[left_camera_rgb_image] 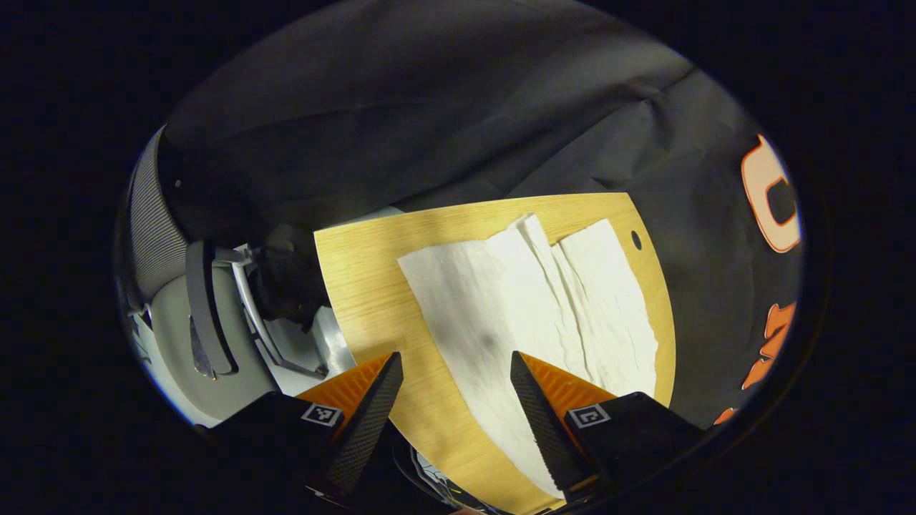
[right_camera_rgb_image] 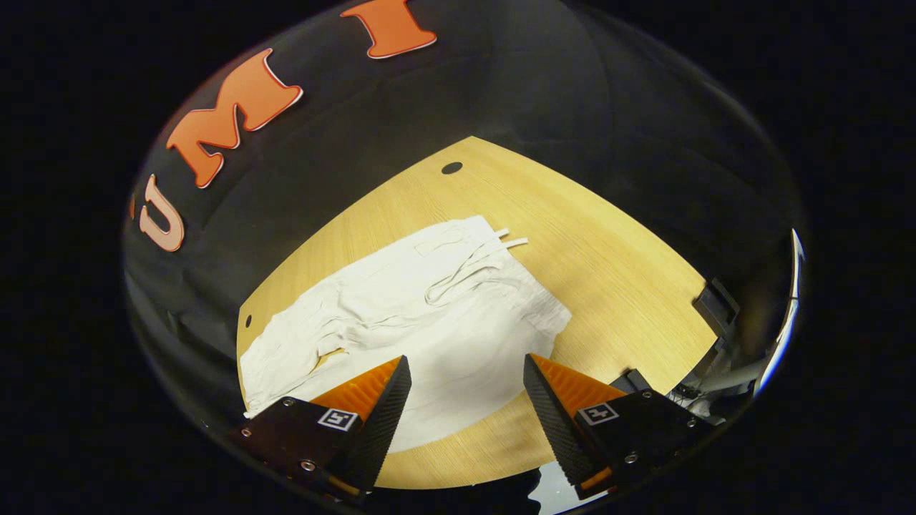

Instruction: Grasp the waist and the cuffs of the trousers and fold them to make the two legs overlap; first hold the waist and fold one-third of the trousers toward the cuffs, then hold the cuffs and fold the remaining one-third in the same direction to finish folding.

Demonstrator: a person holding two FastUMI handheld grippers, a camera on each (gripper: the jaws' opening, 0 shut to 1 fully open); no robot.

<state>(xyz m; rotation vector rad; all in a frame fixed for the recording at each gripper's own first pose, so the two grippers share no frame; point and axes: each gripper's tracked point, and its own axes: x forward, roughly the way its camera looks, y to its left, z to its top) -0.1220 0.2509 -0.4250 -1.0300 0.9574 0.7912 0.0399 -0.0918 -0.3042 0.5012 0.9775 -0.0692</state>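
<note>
Behind left gripper (left_camera_rgb_image: 456,400), trousers' (left_camera_rgb_image: 529,300) edge.

trousers (right_camera_rgb_image: 401,322) lie flat on the table (right_camera_rgb_image: 608,286), before the wall (right_camera_rgb_image: 572,93).

From the left gripper view, the near end of the trousers (left_camera_rgb_image: 501,315) slips out of sight behind the left gripper (left_camera_rgb_image: 456,400), and the desk (left_camera_rgb_image: 372,286) is cut off at the bottom. In the right gripper view, the right gripper (right_camera_rgb_image: 466,408) covers part of the trousers' (right_camera_rgb_image: 429,315) near edge. The dark fittings (right_camera_rgb_image: 715,304) at the desk's (right_camera_rgb_image: 608,250) right corner are too small to make out.
</note>
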